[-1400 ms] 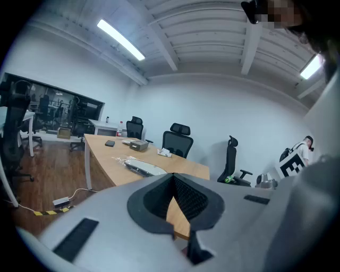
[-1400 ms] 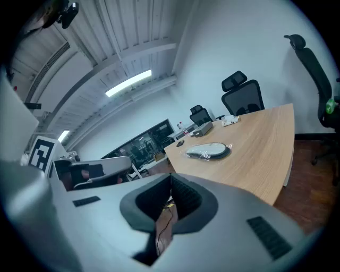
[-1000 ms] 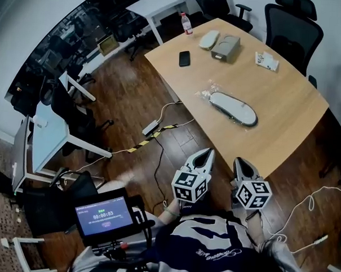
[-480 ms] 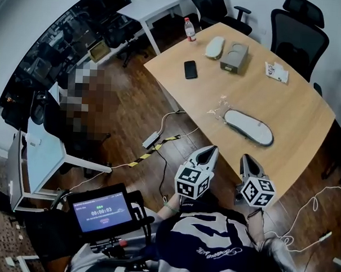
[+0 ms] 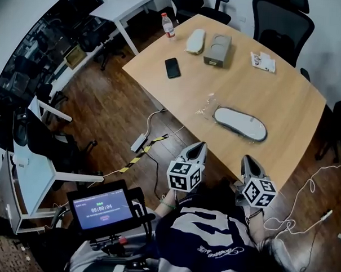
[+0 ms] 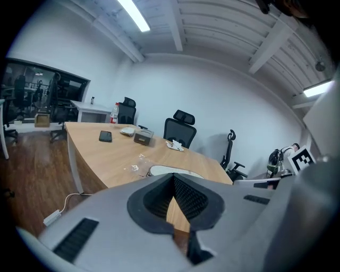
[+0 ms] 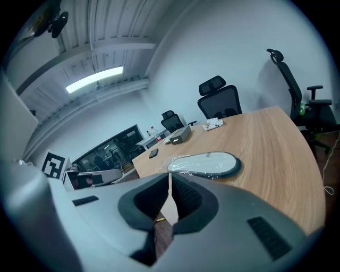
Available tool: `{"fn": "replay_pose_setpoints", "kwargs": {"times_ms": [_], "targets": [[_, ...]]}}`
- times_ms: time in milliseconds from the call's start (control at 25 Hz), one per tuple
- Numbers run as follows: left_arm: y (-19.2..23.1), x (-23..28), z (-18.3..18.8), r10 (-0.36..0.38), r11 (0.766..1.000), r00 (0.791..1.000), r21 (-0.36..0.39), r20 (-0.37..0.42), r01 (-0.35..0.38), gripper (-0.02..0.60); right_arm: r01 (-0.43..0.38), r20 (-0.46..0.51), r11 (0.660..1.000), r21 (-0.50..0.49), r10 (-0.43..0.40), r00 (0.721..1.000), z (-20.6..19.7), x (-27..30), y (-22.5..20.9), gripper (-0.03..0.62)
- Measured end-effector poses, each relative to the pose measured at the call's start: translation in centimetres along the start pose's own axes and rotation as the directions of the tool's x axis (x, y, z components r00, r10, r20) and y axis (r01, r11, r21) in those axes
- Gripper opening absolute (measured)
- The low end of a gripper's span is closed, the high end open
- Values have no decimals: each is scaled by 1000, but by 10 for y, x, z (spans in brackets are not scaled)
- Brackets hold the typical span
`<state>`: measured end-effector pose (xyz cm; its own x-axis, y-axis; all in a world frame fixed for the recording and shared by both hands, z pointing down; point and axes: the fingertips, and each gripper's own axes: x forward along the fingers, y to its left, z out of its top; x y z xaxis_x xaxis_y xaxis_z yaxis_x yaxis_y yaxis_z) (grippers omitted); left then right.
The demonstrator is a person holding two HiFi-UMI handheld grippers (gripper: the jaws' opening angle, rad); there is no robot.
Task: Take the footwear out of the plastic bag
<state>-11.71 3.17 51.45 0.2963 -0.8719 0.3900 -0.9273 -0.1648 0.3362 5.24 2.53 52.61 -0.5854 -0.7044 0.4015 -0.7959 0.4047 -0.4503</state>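
Head view: your left gripper [image 5: 199, 146] and right gripper [image 5: 247, 160] are side by side at the near edge of the wooden table [image 5: 290, 104], both tips aimed across it. Left jaws clenched, pads meeting, nothing between them. Right jaws clenched too, with only a hairline slit, nothing between them.

Just ahead of both tips, and apart from them, is the footwear [image 5: 240, 122]. It is a flat pale sole with a dark rim, lying inside the clear plastic bag [image 5: 207, 106]. The bag's crumpled loose end trails toward the left jaws' side.

Farther beyond the jaws:
- black phone [image 5: 172, 67]
- grey box [image 5: 217, 49], with a pale oval item [image 5: 195, 40] beside it
- bottle [image 5: 168, 25] at the far corner
- paper packet [image 5: 263, 61] off to the right
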Motion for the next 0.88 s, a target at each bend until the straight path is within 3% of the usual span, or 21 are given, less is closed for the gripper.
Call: {"fn": "replay_pose_setpoints", "kwargs": {"times_ms": [280,720,880], "targets": [[7,44,3,26,1000,999,10,-45,-26,3,42,-20,999,27,-41,999,9,4,-40,12],[26,99,6,126,992,988,5,-94,-126,3,11,-39,999,34,-10,999,36,24,-89,34],[26,107,-4,130,991,982,14,-139,-130,3,13,-56,998,59,-10,998,32,32,-104,35]]}}
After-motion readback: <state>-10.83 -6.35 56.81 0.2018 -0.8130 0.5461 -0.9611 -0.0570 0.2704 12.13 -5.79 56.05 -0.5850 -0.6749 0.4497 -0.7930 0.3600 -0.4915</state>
